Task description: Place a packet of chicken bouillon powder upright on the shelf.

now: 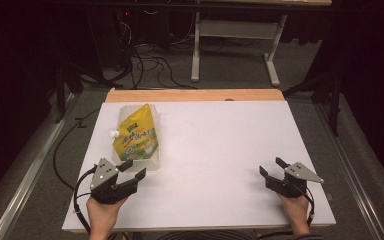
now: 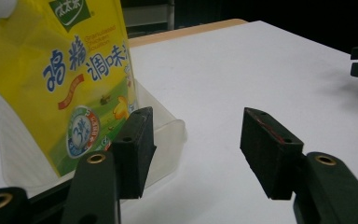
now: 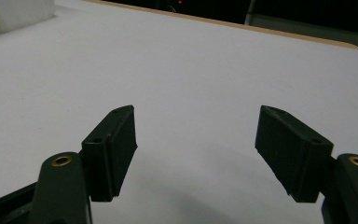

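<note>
— From where I stand, nearest me are the two hands at the table's near edge. The left gripper (image 1: 132, 172) sits just short of the pouch (image 1: 136, 137), jaws roughly half spread, nothing between them.

— Is it touching the pouch?

— Hard to say. In the left gripper view one jaw stands right beside the clear base of the pouch (image 2: 60, 88), close enough that I cannot tell whether it brushes it. It is not clamped on it, that much is plain.

— And the other hand?

— The right gripper (image 1: 271, 167) rests well apart, over at the right side of the table (image 1: 220, 145), jaws wide, holding nothing. In the right gripper view there is bare white surface between them.

— So how far along would you say this is?

— Barely begun, I'd judge. The pouch lies flat on the left half of the table, white cap (image 1: 114, 134) pointing left, yellow face up, untouched as far as I can see. The grasp itself is not yet made; the left gripper would need to move forward and close on the pouch's lower end.

— Anything beyond?

— A wooden strip (image 1: 195, 95) along the far edge, then cables on the floor.
</note>
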Available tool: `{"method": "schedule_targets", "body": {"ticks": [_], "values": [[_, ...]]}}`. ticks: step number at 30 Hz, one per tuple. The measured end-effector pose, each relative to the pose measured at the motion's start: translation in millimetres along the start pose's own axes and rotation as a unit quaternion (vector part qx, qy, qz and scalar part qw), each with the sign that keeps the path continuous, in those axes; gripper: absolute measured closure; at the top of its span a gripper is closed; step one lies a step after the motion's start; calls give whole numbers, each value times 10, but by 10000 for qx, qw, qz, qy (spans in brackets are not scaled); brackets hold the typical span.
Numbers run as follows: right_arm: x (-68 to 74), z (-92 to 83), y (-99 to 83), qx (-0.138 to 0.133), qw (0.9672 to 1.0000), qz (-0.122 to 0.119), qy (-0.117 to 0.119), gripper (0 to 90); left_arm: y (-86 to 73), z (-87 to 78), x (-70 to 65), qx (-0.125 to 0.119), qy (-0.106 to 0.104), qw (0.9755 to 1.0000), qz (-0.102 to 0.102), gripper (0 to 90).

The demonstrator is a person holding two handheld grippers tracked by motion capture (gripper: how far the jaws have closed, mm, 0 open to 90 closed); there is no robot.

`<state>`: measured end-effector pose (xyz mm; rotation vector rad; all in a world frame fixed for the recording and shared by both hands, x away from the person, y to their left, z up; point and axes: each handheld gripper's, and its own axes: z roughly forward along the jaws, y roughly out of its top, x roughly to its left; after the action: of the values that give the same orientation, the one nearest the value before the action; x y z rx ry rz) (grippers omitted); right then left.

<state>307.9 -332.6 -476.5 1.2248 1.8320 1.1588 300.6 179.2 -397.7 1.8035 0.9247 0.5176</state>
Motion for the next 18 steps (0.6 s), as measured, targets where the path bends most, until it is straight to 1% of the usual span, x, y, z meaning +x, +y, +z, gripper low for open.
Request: {"method": "schedule_targets", "body": {"ticks": [3,7,9,11,13,18], "values": [[-5,1,1,-15,10000,-58,-3,298,1,32,-23,-5,-54,10000,11,446],[-4,0,0,-25,10000,-77,-12,298,9,75,-50,-12,-114,9999,40,446],[2,-3,0,-13,10000,-52,-21,298,10,94,-61,-34,-146,9999,35,445],[3,-1,0,-17,10000,-81,-23,298,6,114,-72,-68,-176,9998,23,445],[5,3,1,-7,10000,-85,-23,298,-4,137,-80,-51,-194,9998,45,444],[4,3,1,5,10000,-68,-23,298,-24,195,-96,-31,-254,9997,25,444]]}}
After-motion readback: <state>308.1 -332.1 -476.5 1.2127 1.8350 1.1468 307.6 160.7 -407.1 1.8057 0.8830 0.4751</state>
